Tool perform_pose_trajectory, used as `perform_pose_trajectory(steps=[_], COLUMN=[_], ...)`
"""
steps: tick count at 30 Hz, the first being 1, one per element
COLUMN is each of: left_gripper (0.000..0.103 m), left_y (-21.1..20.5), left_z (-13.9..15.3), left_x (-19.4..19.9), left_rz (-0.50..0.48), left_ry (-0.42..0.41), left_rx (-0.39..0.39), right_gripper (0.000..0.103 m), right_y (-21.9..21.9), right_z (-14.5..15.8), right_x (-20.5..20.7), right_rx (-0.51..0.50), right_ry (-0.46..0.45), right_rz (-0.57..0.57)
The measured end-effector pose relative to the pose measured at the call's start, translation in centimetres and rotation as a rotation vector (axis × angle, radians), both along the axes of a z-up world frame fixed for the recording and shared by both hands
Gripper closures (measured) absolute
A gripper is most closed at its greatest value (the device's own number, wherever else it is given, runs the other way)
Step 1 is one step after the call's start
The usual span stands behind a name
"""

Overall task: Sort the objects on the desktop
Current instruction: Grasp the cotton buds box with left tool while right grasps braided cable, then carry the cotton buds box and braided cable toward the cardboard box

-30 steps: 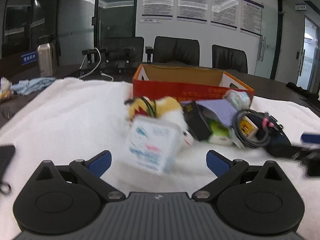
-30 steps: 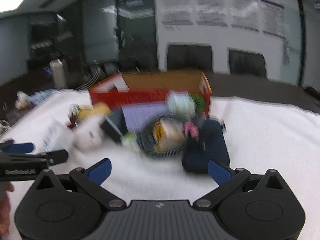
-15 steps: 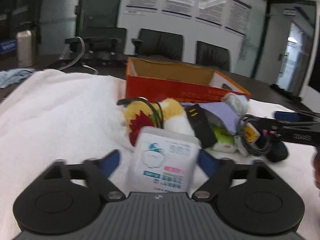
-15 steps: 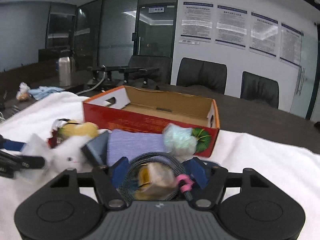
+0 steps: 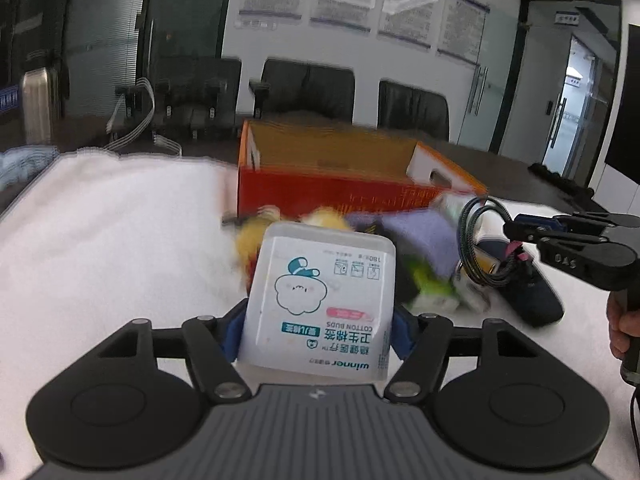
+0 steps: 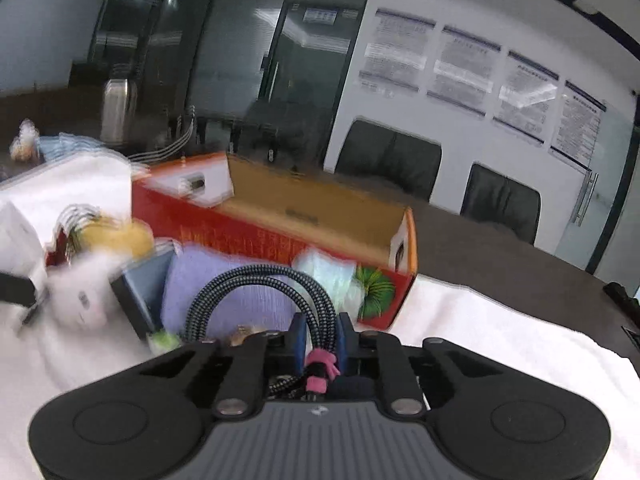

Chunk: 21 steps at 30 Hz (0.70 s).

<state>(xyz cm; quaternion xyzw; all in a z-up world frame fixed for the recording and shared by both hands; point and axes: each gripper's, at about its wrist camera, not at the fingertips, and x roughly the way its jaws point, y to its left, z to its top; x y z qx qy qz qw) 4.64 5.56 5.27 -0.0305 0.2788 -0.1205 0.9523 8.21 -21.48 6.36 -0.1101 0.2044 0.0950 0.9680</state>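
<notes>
Between the blue fingers [image 5: 231,336] of the left gripper [image 5: 318,334] sits a white plastic tub of cotton buds [image 5: 320,300], its printed label upside down with a cartoon cloud face. Those fingers are closing a little and press its two sides. The right gripper [image 6: 319,338], pinched nearly fully closed, grips a coiled black-and-grey braided cable [image 6: 264,292] tied with a pink strap [image 6: 320,368]. Both tools point slightly downward over a surface draped in white towel [image 5: 112,240]. Behind the pile stands an open red cardboard box [image 5: 340,184]. The left view alone shows a hand [image 5: 622,322] holding the right tool. The right view alone shows a green tassel [image 6: 376,288] against the box.
</notes>
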Motion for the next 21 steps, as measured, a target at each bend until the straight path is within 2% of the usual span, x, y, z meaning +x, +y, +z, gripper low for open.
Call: perform_pose_trajectory(steps=[4, 10, 13, 15, 16, 17, 19, 21], left_gripper=[0.035, 0.035, 0.035, 0.035, 0.035, 0.035, 0.035, 0.035], left_y=[-0.7, -2.4, -3.7, -4.2, -4.3, -4.3, -4.3, -4.2], left_z=[3.4, 7.8, 8.6, 8.3, 8.1, 7.9, 7.3, 6.7], left_x=[1.4, 8.8, 13.9, 16.7, 18.1, 19.6, 21.5, 22.7], left_rz=[-0.005, -0.009, 0.025, 0.033, 0.035, 0.051, 0.055, 0.058], left_ry=[-0.057, -0.05, -0.029, 0.001, 0.021, 0.041, 0.066, 0.082], left_rx=[0.013, 0.042, 0.081, 0.092, 0.093, 0.087, 0.093, 0.091], right_gripper=[0.103, 0.103, 0.103, 0.089, 0.068, 0.052, 0.056, 0.07], right_y=[-1.2, -2.1, -2.3, -2.8, -3.1, -3.4, -4.3, -5.1], right_z=[3.1, 7.4, 8.1, 7.5, 6.9, 6.1, 4.4, 2.8], right_x=[0.6, 5.0, 8.1, 10.1, 10.7, 11.3, 12.2, 12.6], right_rx=[0.048, 0.051, 0.049, 0.047, 0.056, 0.066, 0.099, 0.143], right_ry=[-0.057, -0.079, 0.001, 0.089, 0.125, 0.156, 0.226, 0.285], right_rz=[0.006, 0.022, 0.081, 0.107, 0.108, 0.113, 0.092, 0.065])
